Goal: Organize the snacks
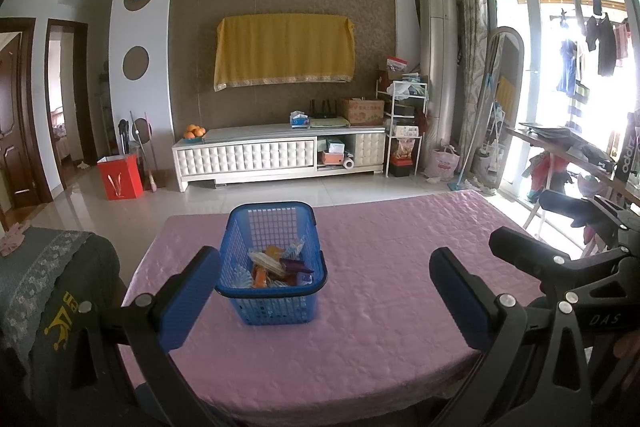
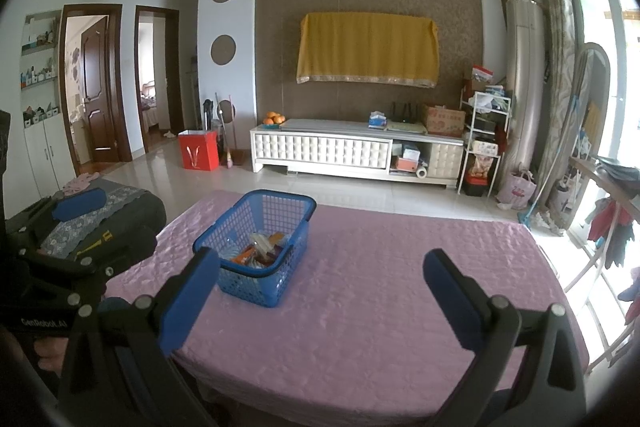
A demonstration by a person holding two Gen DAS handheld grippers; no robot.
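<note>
A blue plastic basket (image 1: 272, 261) stands on the pink tablecloth (image 1: 380, 307) and holds several wrapped snacks (image 1: 276, 267) in orange, purple and clear wrappers. My left gripper (image 1: 324, 279) is open, held back from the basket near the table's front edge, nothing between its blue pads. The right gripper's body (image 1: 568, 267) shows at the right of the left wrist view. In the right wrist view the basket (image 2: 256, 247) sits left of centre with the snacks (image 2: 260, 251) inside. My right gripper (image 2: 320, 279) is open and empty; the left gripper (image 2: 60, 247) is at the far left.
A dark jacket (image 1: 72, 307) hangs over a chair back at the table's left. Beyond the table are a tiled floor, a white TV cabinet (image 1: 280, 153), a red bag (image 1: 120, 177) and a rack (image 1: 404, 131). A drying rack with clothes (image 2: 608, 227) stands right.
</note>
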